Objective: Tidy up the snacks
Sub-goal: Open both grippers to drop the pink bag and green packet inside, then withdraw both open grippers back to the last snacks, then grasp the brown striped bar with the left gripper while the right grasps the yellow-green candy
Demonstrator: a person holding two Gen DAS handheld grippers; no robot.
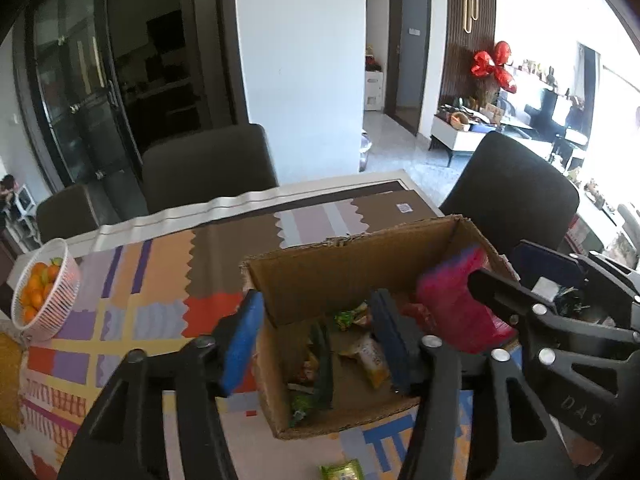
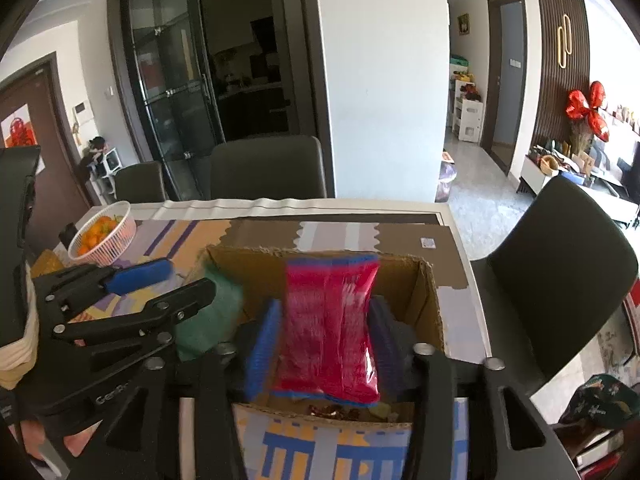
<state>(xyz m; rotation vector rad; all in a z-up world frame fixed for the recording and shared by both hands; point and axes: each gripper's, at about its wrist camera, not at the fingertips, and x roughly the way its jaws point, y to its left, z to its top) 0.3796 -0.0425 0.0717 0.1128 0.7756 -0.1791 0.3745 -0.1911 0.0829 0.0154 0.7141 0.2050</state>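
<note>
**Red Packet Poised Over the Box, Both Grippers Spread**

Nearest the lens, the right gripper [image 2: 322, 346] was seen with its pads spread at 9 and 3 o'clock of a red snack packet [image 2: 328, 320]. The packet was blurred while the pads were sharp, so no firm squeeze could be made out. The packet stood upright over the open cardboard box [image 2: 430, 300], toward the box's 3 o'clock wall.

The left gripper [image 1: 316, 344] was held spread as well, with nothing pinched. The box's 9 o'clock wall was straddled by its 2 fingers, and small wrapped snacks [image 1: 372, 356] lay on the box floor below. A blurred green packet [image 2: 216, 312] was seen just inside that wall. 1 more green packet [image 1: 342, 470] was left on the patterned tablecloth [image 1: 152, 280] at 6 o'clock of the box.

The red packet was judged light, soft and air-puffed, with slick, crinkly film and contents easily crushed. A gentle hold across its flat middle, or on a crimped end seam, was judged safest.
</note>
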